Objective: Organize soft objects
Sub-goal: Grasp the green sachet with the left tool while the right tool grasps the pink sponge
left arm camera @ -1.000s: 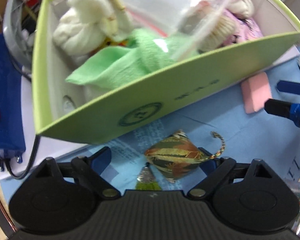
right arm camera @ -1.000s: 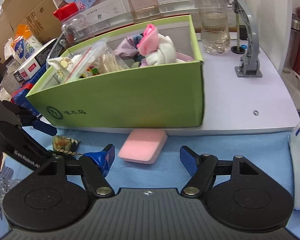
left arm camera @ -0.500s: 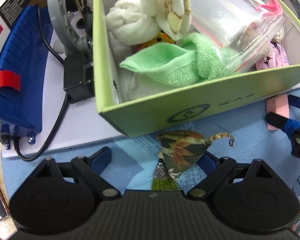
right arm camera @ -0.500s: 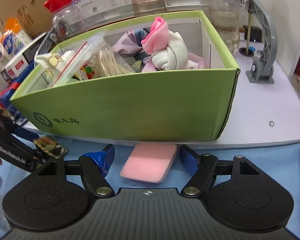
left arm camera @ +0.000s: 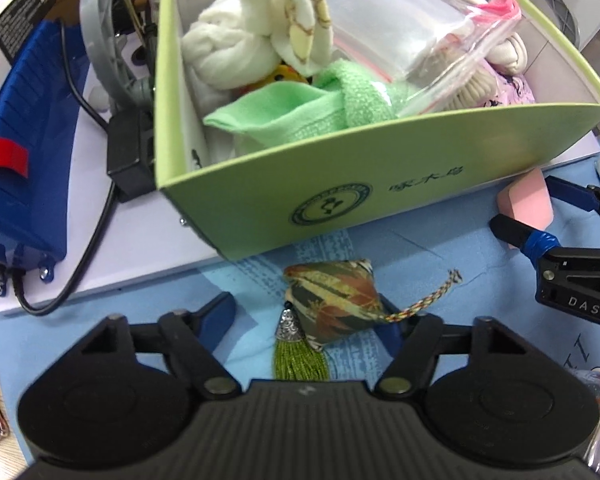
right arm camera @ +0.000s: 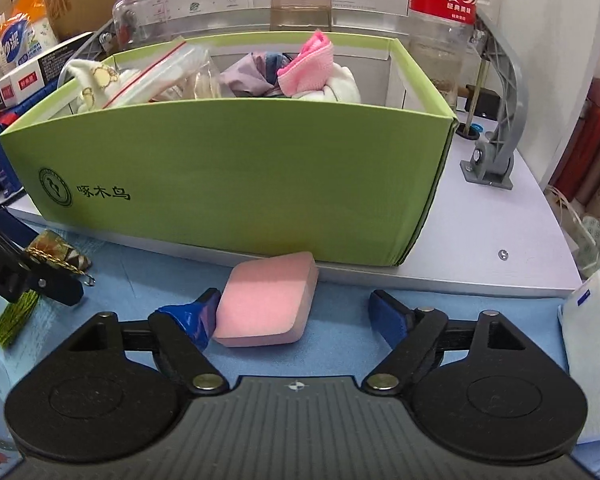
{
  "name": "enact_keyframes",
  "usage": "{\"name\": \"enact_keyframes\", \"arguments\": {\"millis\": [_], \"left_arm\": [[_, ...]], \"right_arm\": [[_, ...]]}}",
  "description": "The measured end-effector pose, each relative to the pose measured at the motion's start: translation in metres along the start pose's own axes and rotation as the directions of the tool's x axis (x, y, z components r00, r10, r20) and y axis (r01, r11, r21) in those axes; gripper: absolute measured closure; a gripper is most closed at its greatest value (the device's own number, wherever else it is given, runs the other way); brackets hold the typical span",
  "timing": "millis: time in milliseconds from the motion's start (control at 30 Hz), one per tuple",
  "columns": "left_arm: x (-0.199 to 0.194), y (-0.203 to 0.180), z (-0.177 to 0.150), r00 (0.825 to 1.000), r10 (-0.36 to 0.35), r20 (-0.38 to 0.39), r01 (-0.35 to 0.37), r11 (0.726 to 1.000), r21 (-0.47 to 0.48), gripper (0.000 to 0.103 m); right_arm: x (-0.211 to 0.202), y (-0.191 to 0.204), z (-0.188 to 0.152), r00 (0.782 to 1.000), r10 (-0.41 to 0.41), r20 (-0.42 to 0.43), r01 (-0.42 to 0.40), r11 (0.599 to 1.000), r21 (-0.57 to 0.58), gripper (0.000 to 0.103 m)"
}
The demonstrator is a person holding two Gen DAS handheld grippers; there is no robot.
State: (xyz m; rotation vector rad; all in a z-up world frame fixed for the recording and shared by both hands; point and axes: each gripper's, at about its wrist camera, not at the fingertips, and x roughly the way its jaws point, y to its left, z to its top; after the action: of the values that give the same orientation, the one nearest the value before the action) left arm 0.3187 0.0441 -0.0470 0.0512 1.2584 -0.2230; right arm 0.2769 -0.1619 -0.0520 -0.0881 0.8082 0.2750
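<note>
A brown-green patterned sachet (left arm camera: 336, 304) with a green tassel lies on the blue mat (left arm camera: 440, 256) between the fingers of my left gripper (left arm camera: 306, 316). Its jaws are closing; a gap remains on the left side. A pink sponge (right arm camera: 268, 300) lies in front of the green box (right arm camera: 240, 180), between the fingers of my right gripper (right arm camera: 294, 312). Those jaws are opening, and the left fingertip (right arm camera: 198, 316) sits at the sponge's edge. The box (left arm camera: 380, 184) holds white socks, a green cloth (left arm camera: 300, 108), a zip bag and a pink cloth (right arm camera: 308, 66).
A blue case (left arm camera: 20, 140) and a black cable (left arm camera: 96, 240) lie left of the box. Behind it stand a red-lidded jar (right arm camera: 134, 4) and a cola bottle (right arm camera: 440, 20). A grey bracket (right arm camera: 496, 120) is at the right, a white tissue pack (right arm camera: 592, 352) by the mat's edge.
My left gripper shifted along the box front and its fingers narrowed around the sachet. My right gripper came down closer to the pink sponge and its jaws widened around it.
</note>
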Motion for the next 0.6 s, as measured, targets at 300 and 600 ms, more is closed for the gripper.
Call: {"name": "enact_keyframes", "arguments": {"millis": [300, 600], "left_arm": [[-0.035, 0.026, -0.029, 0.996, -0.073, 0.045, 0.074, 0.997, -0.033, 0.082], [-0.087, 0.045, -0.046, 0.990, -0.052, 0.129, 0.058, 0.998, -0.040, 0.082]], "right_arm": [[-0.015, -0.004, -0.008, 0.993, 0.108, 0.052, -0.109, 0.994, 0.004, 0.081], [-0.080, -0.013, -0.018, 0.976, 0.141, 0.164, -0.144, 0.989, 0.010, 0.081]]}}
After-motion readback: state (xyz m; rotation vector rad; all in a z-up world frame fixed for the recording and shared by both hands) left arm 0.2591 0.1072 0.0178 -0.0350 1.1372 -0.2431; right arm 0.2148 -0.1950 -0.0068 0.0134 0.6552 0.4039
